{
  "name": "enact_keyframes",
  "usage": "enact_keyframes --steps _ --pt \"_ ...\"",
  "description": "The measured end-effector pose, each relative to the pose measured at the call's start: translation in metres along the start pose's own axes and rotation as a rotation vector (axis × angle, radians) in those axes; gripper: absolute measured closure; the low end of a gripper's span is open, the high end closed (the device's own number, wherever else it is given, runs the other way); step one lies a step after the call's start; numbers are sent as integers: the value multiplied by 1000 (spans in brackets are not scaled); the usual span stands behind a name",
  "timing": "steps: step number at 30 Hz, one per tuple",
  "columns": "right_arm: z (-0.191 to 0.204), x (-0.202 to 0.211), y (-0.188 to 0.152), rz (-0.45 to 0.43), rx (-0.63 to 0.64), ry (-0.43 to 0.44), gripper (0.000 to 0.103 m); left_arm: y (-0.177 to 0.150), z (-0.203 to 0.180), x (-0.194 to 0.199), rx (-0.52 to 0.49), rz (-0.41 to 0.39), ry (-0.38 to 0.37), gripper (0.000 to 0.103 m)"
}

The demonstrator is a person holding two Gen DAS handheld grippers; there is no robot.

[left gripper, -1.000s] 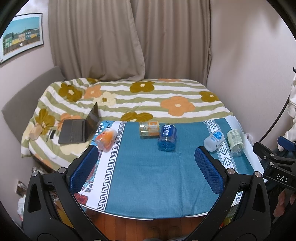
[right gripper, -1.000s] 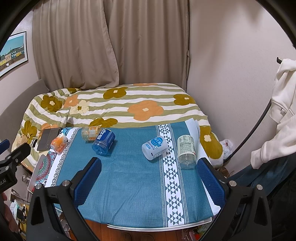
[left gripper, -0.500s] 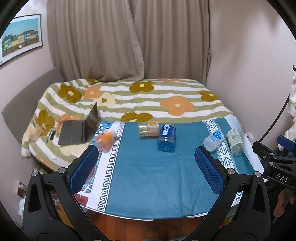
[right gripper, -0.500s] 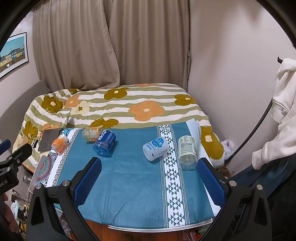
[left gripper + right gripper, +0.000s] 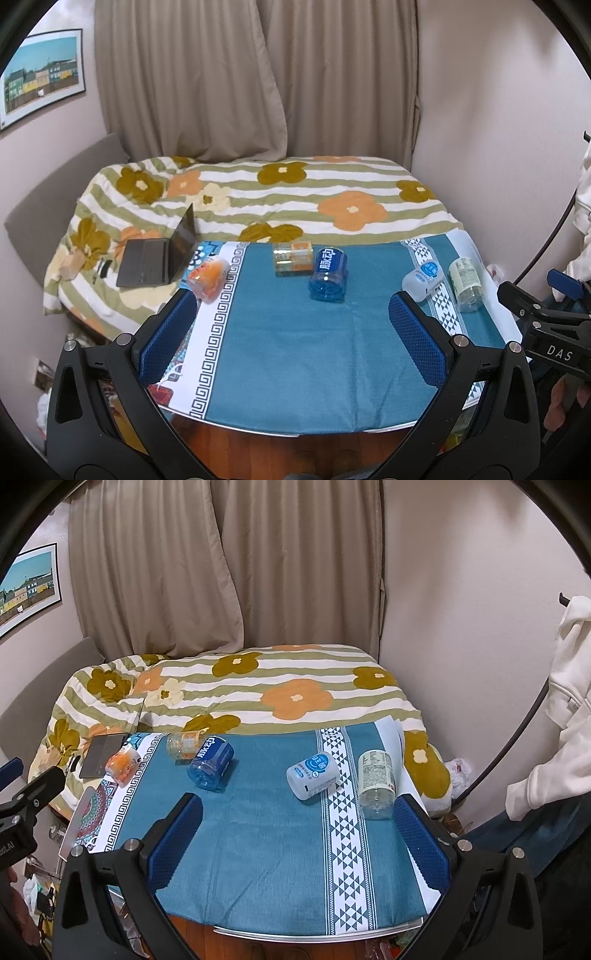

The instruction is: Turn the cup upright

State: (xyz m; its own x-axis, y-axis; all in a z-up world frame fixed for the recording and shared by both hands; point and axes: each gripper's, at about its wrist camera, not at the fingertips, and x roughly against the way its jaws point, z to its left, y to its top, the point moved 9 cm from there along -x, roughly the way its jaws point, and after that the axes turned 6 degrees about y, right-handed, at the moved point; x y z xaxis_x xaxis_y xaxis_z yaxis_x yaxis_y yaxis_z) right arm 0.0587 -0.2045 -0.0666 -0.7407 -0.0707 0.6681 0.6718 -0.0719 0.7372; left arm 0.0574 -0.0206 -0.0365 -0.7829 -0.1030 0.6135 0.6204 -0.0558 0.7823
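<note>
Five cups lie on their sides on my table (image 5: 295,369), both grippers spread wide and empty.

From my left gripper (image 5: 291,336), the orange cup (image 5: 208,277) sits just past its left finger; the amber cup (image 5: 293,258) and blue cup (image 5: 328,274), touching, lie ahead. From my right gripper (image 5: 295,840), the white cup (image 5: 313,774) lies ahead, and the clear cup (image 5: 376,782) just beyond its right finger. A laptop (image 5: 159,254) rests on the bed (image 5: 332,199) far left.

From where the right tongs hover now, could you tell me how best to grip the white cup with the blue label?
Grip the white cup across its round middle, coming from above with the right tongs: it lies on its side, so both curved flanks are exposed.
</note>
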Motion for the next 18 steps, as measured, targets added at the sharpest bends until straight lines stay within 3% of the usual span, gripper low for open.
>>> enact_keyframes --steps 8,18 --pt "-6 -12 5 17 55 81 0 12 -5 -16 -57 4 40 0" --pt "-6 -58 9 80 52 110 0 31 -2 -85 -250 44 -47 0"
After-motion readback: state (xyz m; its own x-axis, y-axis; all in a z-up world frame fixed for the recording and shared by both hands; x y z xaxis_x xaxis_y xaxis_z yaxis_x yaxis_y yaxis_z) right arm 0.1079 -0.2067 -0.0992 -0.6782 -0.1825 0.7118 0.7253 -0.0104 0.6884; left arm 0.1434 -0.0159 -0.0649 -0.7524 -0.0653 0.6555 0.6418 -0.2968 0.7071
